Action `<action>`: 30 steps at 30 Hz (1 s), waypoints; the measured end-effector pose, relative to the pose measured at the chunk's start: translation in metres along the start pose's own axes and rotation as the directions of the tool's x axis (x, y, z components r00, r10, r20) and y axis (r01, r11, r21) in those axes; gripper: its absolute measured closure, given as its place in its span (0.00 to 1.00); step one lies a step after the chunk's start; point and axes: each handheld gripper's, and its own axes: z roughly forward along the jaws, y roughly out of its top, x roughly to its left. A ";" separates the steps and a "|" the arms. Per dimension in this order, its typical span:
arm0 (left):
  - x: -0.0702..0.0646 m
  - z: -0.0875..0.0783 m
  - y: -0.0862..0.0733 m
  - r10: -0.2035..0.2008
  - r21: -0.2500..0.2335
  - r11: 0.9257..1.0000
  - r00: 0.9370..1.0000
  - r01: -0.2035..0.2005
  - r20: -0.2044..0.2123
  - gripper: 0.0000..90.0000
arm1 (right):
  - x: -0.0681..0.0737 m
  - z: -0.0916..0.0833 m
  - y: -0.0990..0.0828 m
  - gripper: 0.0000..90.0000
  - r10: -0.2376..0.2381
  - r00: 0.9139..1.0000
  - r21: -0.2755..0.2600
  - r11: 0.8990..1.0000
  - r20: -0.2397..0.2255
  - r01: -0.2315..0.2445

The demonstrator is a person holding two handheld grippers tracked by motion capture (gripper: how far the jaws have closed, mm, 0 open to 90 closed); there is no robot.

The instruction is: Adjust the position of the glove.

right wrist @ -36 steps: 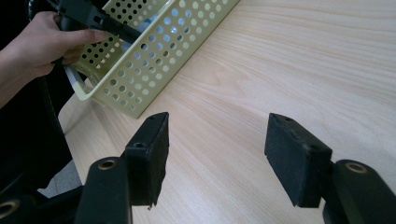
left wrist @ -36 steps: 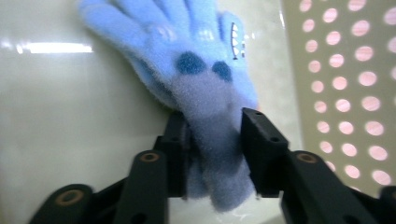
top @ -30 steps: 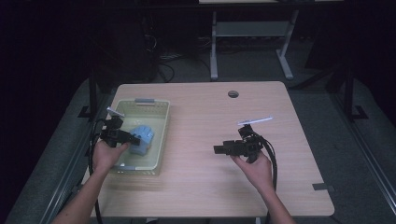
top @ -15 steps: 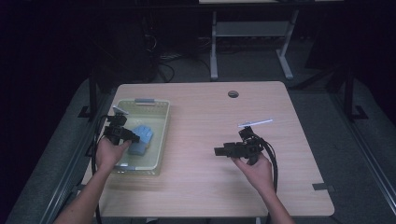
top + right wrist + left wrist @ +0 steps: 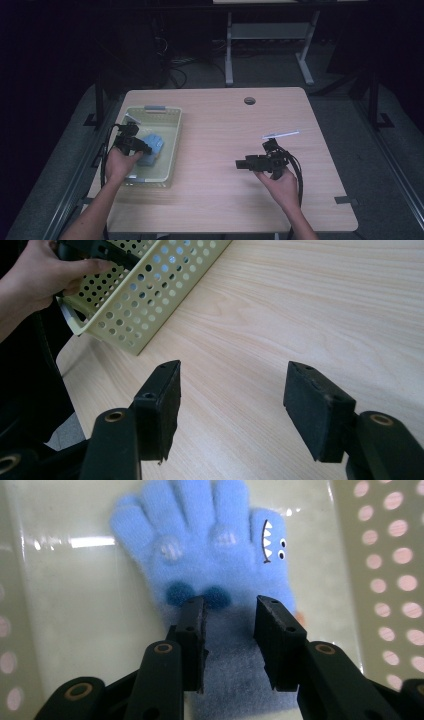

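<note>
Blue glove (image 5: 215, 570) in basket (image 5: 170, 150) | left claw (image 5: 230, 630) above, parted, pointing down

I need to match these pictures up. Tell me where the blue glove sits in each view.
High view: the blue glove lies left of centre, inside the yellow-green basket.
Left gripper view: upper middle, fingers pointing up.
Right gripper view: not in it.
Shared landmark: the basket's perforated wall, also at the left gripper view's right edge.
</note>
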 end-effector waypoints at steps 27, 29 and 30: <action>0.003 -0.026 -0.006 0.000 -0.133 0.991 0.993 0.015 0.115 0.59 | -0.012 -0.015 -0.009 0.42 0.028 0.999 -0.005 1.000 0.041 -0.028; 0.002 -0.029 -0.007 0.001 -0.150 0.989 0.992 0.018 0.126 0.57 | -0.014 -0.017 -0.010 0.42 0.034 0.998 -0.005 0.999 0.048 -0.033; 0.001 -0.031 -0.007 0.007 -0.162 0.987 0.991 0.015 0.134 0.57 | -0.015 -0.018 -0.010 0.42 0.034 0.998 -0.008 0.999 0.050 -0.033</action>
